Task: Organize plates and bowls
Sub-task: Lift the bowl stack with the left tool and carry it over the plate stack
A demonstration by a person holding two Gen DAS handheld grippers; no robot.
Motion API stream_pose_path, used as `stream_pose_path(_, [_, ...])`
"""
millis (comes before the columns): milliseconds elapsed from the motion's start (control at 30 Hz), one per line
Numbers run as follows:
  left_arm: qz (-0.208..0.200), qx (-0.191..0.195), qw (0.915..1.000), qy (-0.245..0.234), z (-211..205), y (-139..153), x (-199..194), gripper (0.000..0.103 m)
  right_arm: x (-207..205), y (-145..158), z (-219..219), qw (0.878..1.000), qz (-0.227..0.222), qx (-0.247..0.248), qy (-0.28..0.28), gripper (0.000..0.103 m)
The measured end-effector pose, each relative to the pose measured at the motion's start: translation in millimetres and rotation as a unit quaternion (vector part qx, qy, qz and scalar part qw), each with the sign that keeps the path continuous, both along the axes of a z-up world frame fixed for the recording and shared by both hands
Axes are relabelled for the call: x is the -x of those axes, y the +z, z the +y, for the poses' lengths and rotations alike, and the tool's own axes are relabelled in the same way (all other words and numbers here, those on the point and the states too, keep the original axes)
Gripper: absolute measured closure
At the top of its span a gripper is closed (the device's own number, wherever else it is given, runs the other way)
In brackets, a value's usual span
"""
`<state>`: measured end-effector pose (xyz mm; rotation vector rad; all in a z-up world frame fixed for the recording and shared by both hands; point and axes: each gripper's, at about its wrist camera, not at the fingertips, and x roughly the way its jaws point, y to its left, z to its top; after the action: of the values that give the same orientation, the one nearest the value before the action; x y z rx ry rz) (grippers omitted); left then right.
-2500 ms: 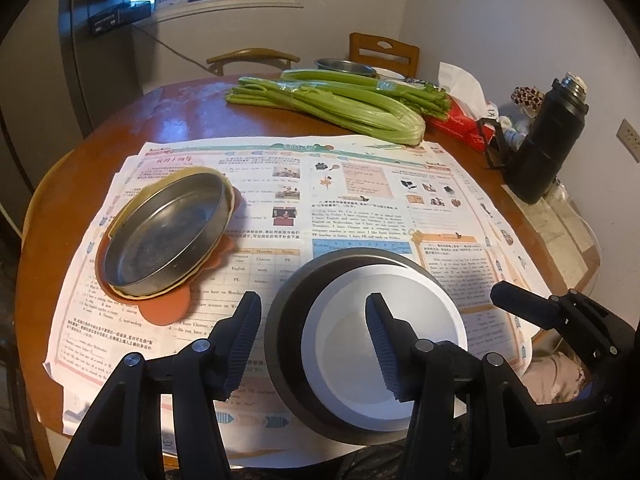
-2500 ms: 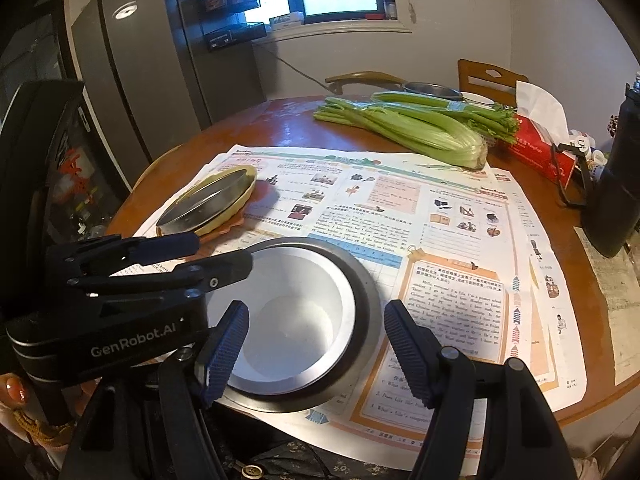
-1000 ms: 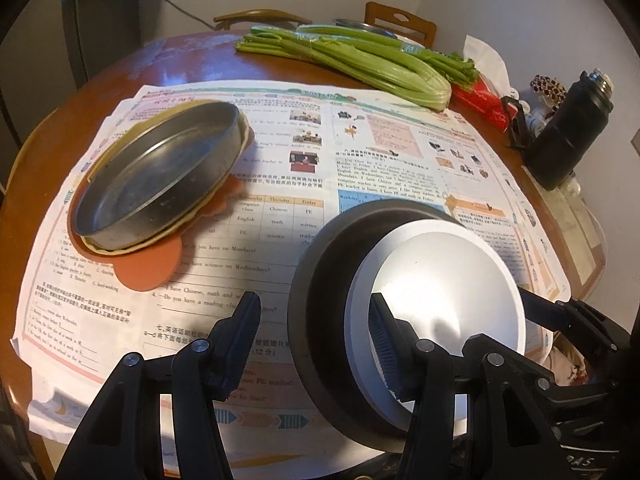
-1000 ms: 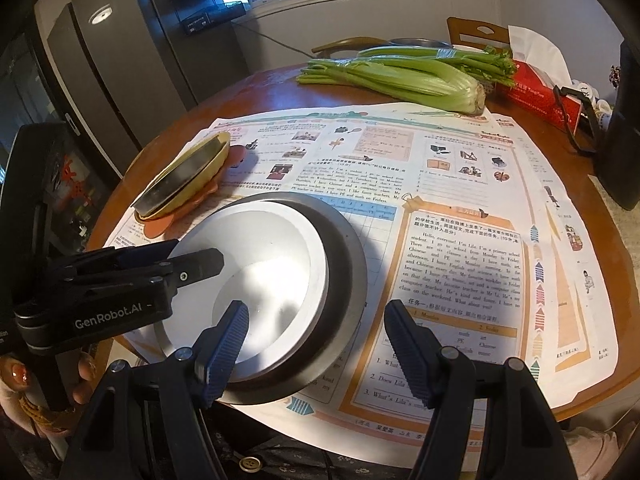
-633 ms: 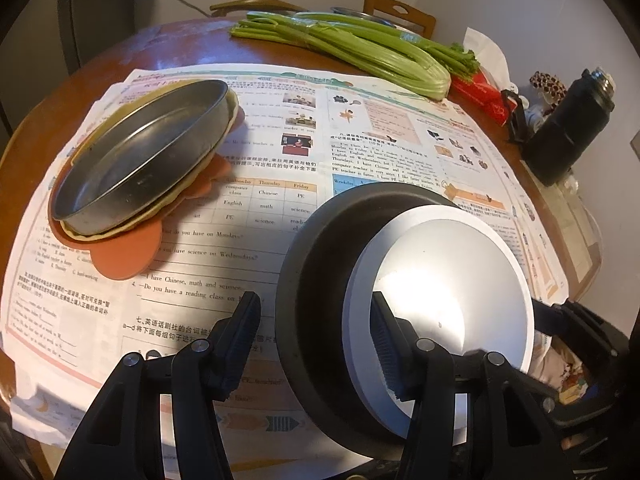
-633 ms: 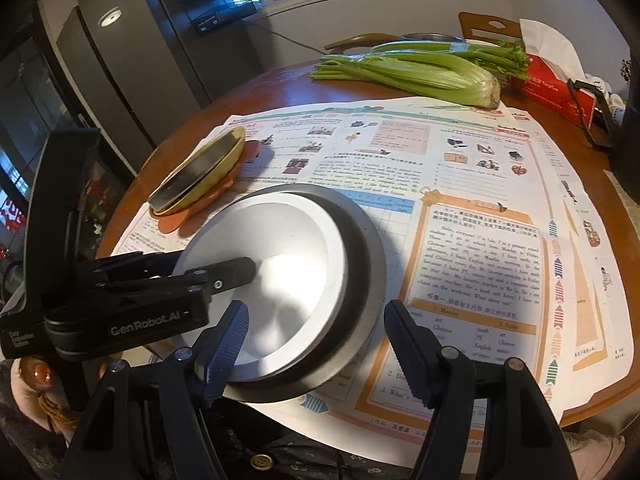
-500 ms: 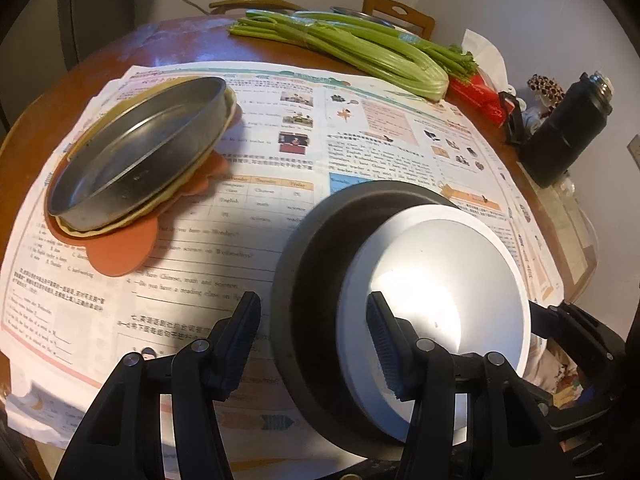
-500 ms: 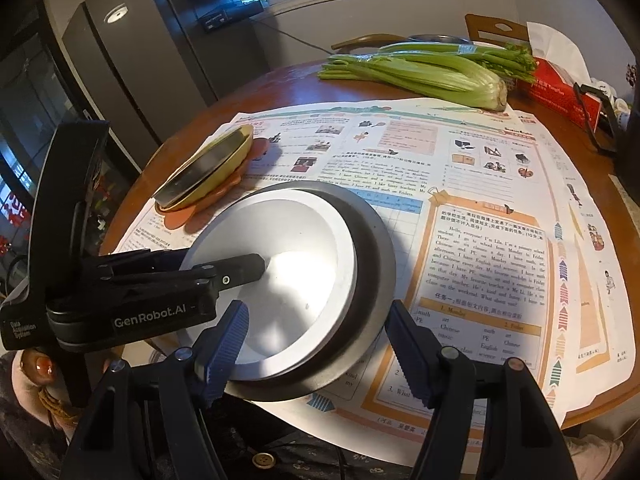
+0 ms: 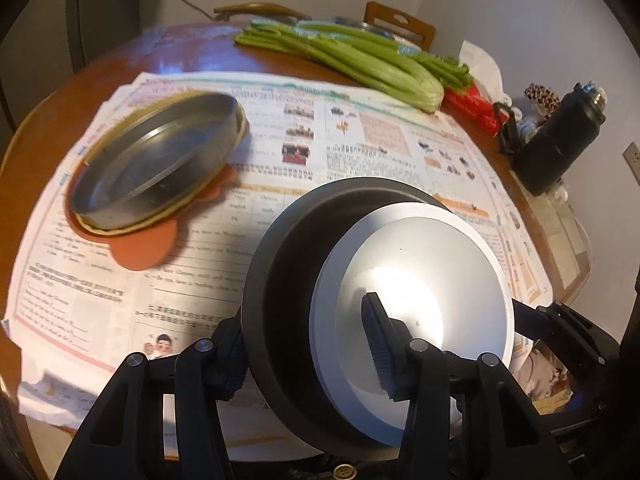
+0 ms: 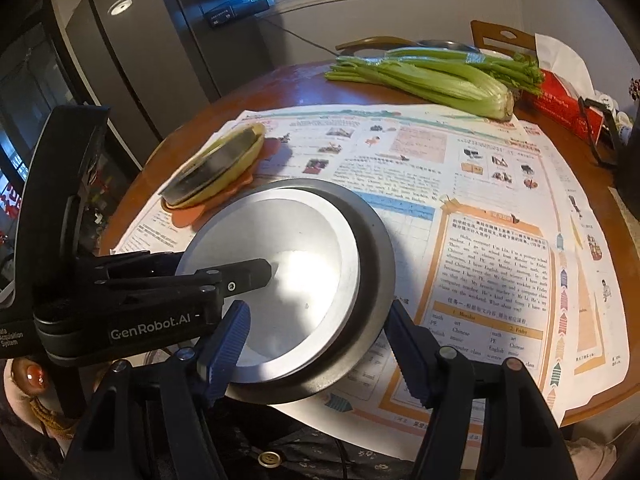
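A white bowl sits nested inside a dark grey bowl. My left gripper is shut on the near rims of both, one finger inside the white bowl and one outside the dark bowl, holding them tilted above the table. In the right wrist view the same white bowl and dark bowl lie in front of my right gripper, which is open and empty. A metal pan sits on a yellow plate and an orange mat at the left.
Newspaper covers the round wooden table. Celery lies at the back, with a red tissue pack and a black flask at the right. Chairs and a dark fridge stand beyond.
My left gripper has closed on the rims of the nested bowls and tilted them up off the table. The right gripper has stayed open just behind the bowls.
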<state>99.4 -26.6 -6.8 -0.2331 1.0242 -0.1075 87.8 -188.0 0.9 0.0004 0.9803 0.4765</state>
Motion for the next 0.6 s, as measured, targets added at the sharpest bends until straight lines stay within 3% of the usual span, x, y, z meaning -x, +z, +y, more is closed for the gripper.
stream_pose_path(600, [-0.083,0.025,0.9954,0.042,67.2,64.8,10.0,0.050,-8.0,69.7,63.0,0.996,-0.075,0.030,0.045,0.034])
